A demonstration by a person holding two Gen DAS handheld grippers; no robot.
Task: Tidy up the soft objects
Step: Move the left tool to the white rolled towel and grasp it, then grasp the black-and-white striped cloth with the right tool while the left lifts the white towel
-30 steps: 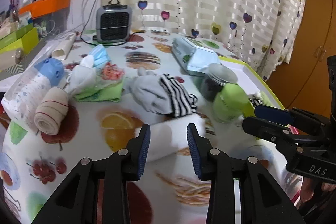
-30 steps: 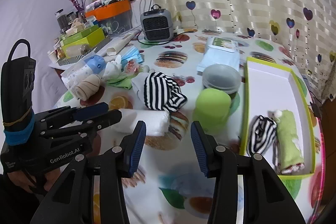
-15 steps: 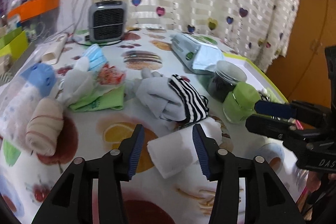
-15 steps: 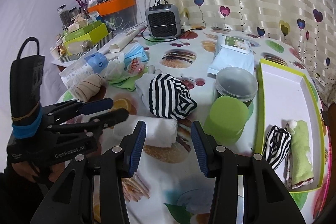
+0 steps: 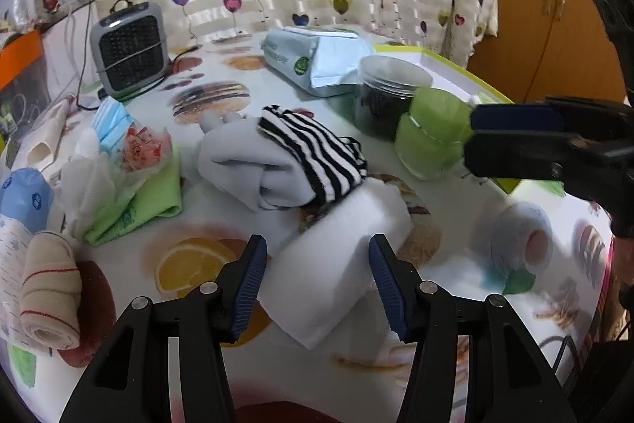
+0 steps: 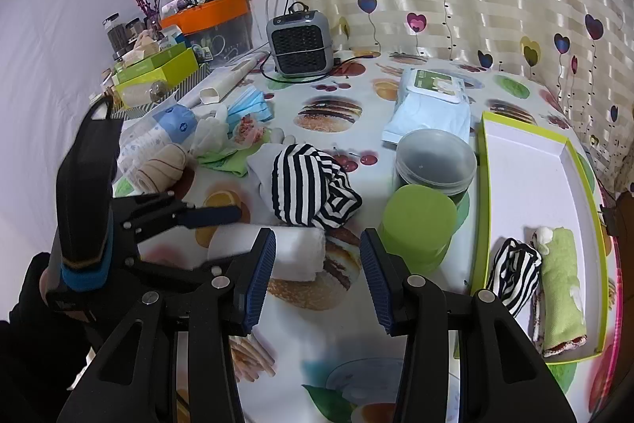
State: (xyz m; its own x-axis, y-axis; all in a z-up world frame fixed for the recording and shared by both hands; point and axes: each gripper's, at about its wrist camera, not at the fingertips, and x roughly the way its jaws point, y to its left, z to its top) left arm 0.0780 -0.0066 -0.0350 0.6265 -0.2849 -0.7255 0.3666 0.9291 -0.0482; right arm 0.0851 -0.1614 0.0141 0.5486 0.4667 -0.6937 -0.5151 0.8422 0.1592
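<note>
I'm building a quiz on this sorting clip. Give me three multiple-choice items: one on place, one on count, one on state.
1. Where does the white rolled towel lie?
A. in the tray
B. on the tablecloth, between the left gripper's fingers
C. on the heater

2. How many rolled items lie in the green-rimmed tray?
A. none
B. two
C. five

3. How does the right gripper stand?
A. open, holding nothing
B. shut on the green jar
C. shut on a sock

Answers:
1 B, since the fingers flank the towel on the table.
2 B, a striped roll and a green roll.
3 A, only tablecloth shows in its gap.
</note>
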